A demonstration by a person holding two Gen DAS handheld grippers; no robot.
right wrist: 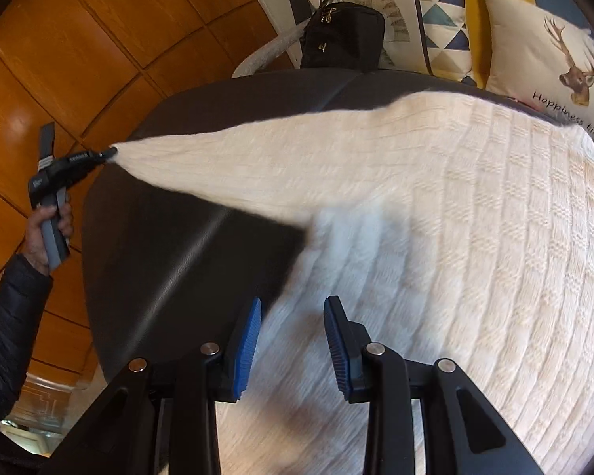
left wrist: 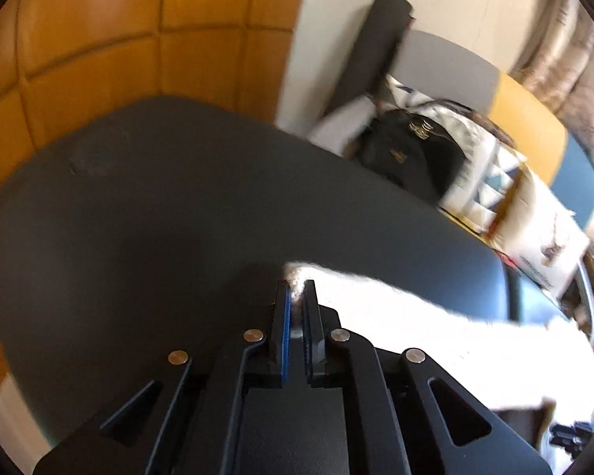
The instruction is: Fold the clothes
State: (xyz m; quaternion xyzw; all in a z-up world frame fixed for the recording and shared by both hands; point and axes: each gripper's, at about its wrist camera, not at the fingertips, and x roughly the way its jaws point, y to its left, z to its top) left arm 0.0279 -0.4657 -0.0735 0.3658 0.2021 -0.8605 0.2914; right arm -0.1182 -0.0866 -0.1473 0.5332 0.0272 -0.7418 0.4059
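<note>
Right wrist view: your left gripper (right wrist: 109,154) pinches the cream knitted sweater's (right wrist: 435,206) sleeve tip; right gripper (right wrist: 293,308) open above it; deer cushion (right wrist: 550,51) beyond it reads "Happiness ticket".

Cream knit sweater (right wrist: 435,206) spread over the dark grey table (right wrist: 170,261), covering its right part. Fabric ribbed, with a woven-check texture across the body. One sleeve (right wrist: 233,170) drawn out to the left, stretched taut to a point at its cuff and lifted off the tabletop (cuff end pinched, seen close in the left wrist view (left wrist: 297,297)). Near edge of the body looks fuzzy and blurred. Far edge lies just beside the cushions.
</note>
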